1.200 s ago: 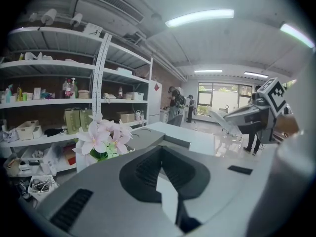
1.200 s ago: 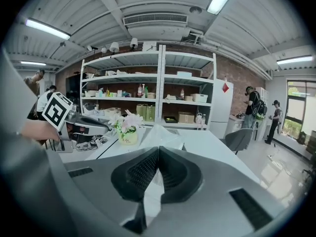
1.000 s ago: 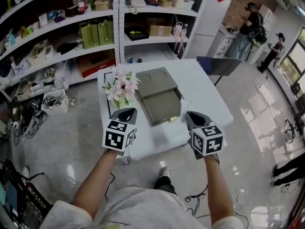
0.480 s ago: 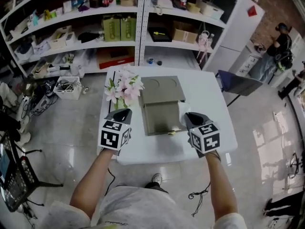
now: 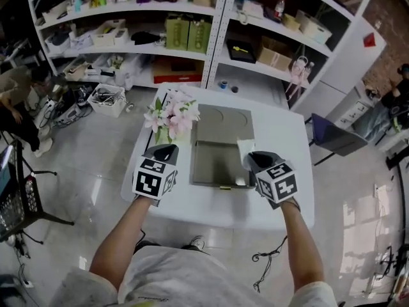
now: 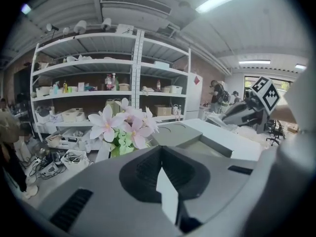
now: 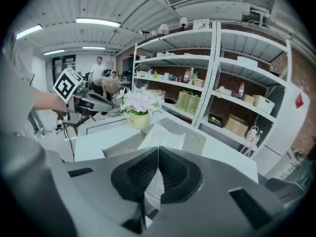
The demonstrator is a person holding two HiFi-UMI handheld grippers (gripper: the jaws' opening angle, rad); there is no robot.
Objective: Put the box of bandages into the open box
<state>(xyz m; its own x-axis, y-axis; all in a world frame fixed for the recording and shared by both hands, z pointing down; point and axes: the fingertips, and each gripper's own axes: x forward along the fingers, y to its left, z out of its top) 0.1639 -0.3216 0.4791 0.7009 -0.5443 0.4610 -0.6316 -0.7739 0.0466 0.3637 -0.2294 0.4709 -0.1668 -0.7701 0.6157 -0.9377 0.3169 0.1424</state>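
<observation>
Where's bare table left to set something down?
Widest bare patch: the table's right side, between the open box and the right edge. Second strip: near edge, in front of the box, between left gripper and right gripper. Crowded: far-left corner with the flowers, and the white packet at the box's right rim.

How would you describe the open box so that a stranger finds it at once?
Look at the white table in front of the shelves. In its middle, beside the pink flowers, lies the open box: the only flat grey thing, its lid folded back.
</observation>
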